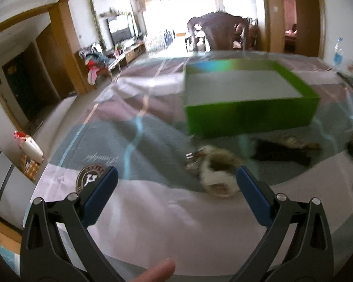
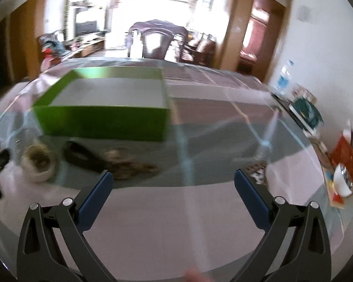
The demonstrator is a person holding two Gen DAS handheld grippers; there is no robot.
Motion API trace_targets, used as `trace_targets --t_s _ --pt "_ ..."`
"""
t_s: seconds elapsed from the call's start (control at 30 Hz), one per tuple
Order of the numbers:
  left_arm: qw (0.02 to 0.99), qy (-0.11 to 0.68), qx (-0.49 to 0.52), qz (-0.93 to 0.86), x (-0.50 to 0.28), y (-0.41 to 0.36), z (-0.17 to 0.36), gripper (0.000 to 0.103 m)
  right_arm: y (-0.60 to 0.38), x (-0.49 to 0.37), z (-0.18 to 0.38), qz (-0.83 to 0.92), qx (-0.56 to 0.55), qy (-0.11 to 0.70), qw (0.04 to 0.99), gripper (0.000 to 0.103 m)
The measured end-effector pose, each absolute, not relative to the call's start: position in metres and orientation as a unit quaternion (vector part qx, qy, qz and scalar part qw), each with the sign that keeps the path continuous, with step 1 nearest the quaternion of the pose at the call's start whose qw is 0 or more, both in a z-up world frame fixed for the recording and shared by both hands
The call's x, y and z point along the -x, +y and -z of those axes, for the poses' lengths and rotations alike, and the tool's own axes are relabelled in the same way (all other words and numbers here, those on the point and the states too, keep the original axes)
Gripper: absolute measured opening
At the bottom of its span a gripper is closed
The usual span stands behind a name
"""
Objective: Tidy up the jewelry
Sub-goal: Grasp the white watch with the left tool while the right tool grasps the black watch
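Starting from the left, the left gripper [image 1: 176, 185] hangs just above the table [image 1: 153, 211] with its blue fingers wide apart and nothing between them. A pale round piece of jewelry [image 1: 214, 176], blurred, lies just beside its right finger. Next to it, to the right, lies a dark long piece [image 1: 284, 150], and behind both stands the green box [image 1: 249, 117], open on top and, as far as I can see, with nothing inside.

Further right, the right gripper [image 2: 171, 185] is also fully open and holds nothing. The dark long piece lies near its left finger, and a small sparkling piece [image 2: 256, 171] lies just beside its right finger.

I judge that the step now is to approach a first piece. To do it well, each gripper should be centred over one piece, so the piece lies between the fingers and not beside them. Then it should go down low and close slowly, because such soft or thin pieces may slip on the smooth cover. The pictures are blurred, so slower movement would help.
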State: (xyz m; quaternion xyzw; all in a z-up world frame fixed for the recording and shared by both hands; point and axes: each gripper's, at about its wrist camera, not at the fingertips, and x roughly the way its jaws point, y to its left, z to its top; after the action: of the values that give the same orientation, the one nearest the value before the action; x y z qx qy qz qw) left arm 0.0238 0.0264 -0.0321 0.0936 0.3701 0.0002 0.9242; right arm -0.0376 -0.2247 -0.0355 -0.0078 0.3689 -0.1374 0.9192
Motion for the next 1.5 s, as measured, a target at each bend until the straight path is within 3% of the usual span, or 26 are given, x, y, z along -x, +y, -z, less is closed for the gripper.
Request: trace_targets --t_s 0.07,0.1,0.17,0.27,0.57,0.8,0.87,0.97,1.3,1.43,1.5 --pt "0.913 0.4 -0.083 -0.006 -0.033 0.041 0.041 0.099 -0.236 0.036 0.041 0.134 0.002 0.381 0.915 0.093" --pt "0.909 0.41 -0.075 -0.008 -0.036 0.047 0.043 0.091 -0.239 0.035 0.041 0.129 -0.004 0.385 0.914 0.09" --pt "0.9 0.432 -0.063 -0.006 -0.04 0.059 0.05 0.076 -0.241 0.03 0.046 0.111 -0.028 0.402 0.909 0.075" --pt "0.898 0.437 -0.059 -0.009 -0.043 0.065 0.05 0.071 -0.228 0.017 0.047 0.077 -0.01 0.428 0.9 0.055" --pt "0.897 0.436 -0.069 0.042 -0.051 0.03 0.043 0.073 -0.17 -0.039 0.046 0.001 0.032 0.451 0.892 0.055" --pt "0.889 0.447 -0.064 0.069 -0.064 0.015 0.049 0.07 -0.171 -0.06 0.077 -0.032 -0.003 0.502 0.864 0.054" --pt "0.886 0.453 -0.058 0.073 -0.065 0.018 0.05 0.067 -0.174 -0.054 0.075 -0.047 -0.012 0.499 0.865 0.03" --pt "0.88 0.466 -0.055 0.073 -0.064 0.022 0.055 0.067 -0.172 -0.039 0.071 -0.061 -0.007 0.502 0.863 0.006" --pt "0.867 0.481 -0.073 0.105 -0.041 0.016 0.06 0.069 -0.193 0.009 0.064 -0.07 -0.018 0.519 0.852 0.01" --pt "0.873 0.472 -0.067 0.099 -0.043 0.021 0.053 0.074 -0.2 0.016 0.058 -0.038 -0.002 0.5 0.865 0.035" --pt "0.876 0.468 -0.067 0.096 -0.045 0.022 0.051 0.076 -0.202 0.016 0.055 -0.046 -0.011 0.492 0.869 0.037"
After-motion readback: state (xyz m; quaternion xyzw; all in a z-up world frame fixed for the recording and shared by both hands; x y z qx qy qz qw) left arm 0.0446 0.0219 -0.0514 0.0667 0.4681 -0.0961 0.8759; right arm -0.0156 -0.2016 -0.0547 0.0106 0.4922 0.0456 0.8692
